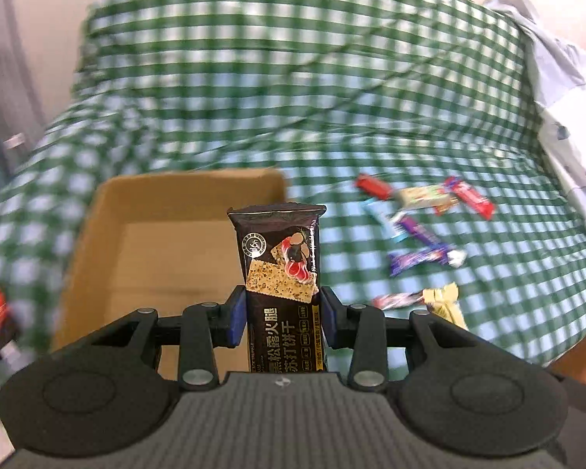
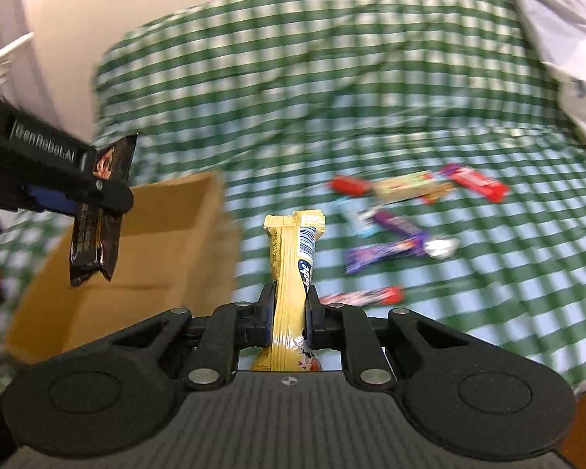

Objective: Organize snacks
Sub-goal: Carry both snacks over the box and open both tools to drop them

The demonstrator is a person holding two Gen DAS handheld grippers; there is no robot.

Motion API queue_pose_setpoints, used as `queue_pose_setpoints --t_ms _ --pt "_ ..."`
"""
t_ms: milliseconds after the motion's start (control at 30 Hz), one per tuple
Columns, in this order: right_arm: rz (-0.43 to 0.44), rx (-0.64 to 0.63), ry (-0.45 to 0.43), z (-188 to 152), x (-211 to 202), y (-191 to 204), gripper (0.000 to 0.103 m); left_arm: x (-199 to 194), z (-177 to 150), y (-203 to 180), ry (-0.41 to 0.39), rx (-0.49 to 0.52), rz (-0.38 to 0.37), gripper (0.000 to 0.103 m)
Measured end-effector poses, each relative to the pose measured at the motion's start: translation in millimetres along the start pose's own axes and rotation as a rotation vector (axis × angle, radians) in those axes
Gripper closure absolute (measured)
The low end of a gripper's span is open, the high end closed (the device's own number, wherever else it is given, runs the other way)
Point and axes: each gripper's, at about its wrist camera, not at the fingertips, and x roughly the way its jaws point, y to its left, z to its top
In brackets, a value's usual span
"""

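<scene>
1. While pinched across its lower half by the left hand-held gripper point(image 1: 280, 318), dark cracker packet point(image 1: 279, 269) stands upright between partly closed jaws, top seal free above the pads. Probably light, foil wrap slick and crinkly, crackers inside brittle; best held across the flat faces at mid-length, with no hard squeeze.
2. Hangs in front of and above the open cardboard box point(image 1: 144, 211), which sits on the green checked cloth point(image 1: 293, 78).
3. Clamped nearly shut in the right hand-held gripper point(image 2: 289, 314): narrow yellow snack bar point(image 2: 293, 258), upright, gripped low on its length, upper end clear of the fingers. Likely light and a little bendy, wrapper smooth enough to slide; firmer hold nearer the middle.
4. Sits just right of the box's near corner, in the right wrist view.
5. Loose on the cloth, well apart from both grippers, to the right: red, purple and beige wrapped snacks point(image 2: 410, 211), not yet sorted.
</scene>
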Motion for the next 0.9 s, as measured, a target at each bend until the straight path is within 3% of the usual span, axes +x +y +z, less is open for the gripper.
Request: queue_pose_setpoints --t_ms 167,333,567,900 --pt "0.048 -0.092 0.040 -19 -23 62 0.088 -36 -45 63 0.020 -0.059 0.042 0.060" --pt "0.049 -0.177 0.062 -24 -38 103 0.088 -54 -72 103 -0.004 -0.090 0.062 0.060" --pt "0.016 -0.245 0.056 -20 -48 136 0.088 -60 -74 126 -0.038 -0.118 0.034 0.060" --pt "0.010 -0.311 0.050 -6 -25 163 0.088 -46 -54 137 -0.038 -0.111 0.036 0.060"
